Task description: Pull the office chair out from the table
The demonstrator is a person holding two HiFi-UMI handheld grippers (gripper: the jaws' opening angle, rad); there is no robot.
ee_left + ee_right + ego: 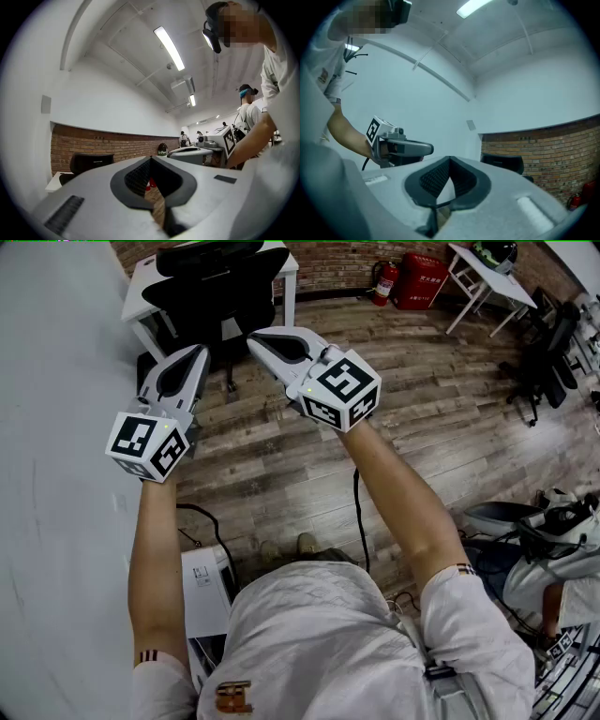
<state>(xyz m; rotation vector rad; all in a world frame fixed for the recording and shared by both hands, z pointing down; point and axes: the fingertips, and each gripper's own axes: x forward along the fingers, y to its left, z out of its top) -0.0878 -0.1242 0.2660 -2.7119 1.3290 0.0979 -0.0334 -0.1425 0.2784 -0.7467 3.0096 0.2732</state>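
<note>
Wood-plank floor (422,399), black office chair (211,296) set against white table (141,292) at far edge, red fire extinguisher (384,282) alongside.

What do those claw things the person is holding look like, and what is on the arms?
The left hand-held gripper and the right hand-held gripper are pale grey, pointed like beaks, with dark ribbed pads inside. Each carries a white cube with black square markers: left cube and right cube. The person wears a white short-sleeved shirt with dark-striped sleeve cuffs.

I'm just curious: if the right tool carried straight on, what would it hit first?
Probably the white wall, passing left of the black chair; the right tool points there, distance unclear.
</note>
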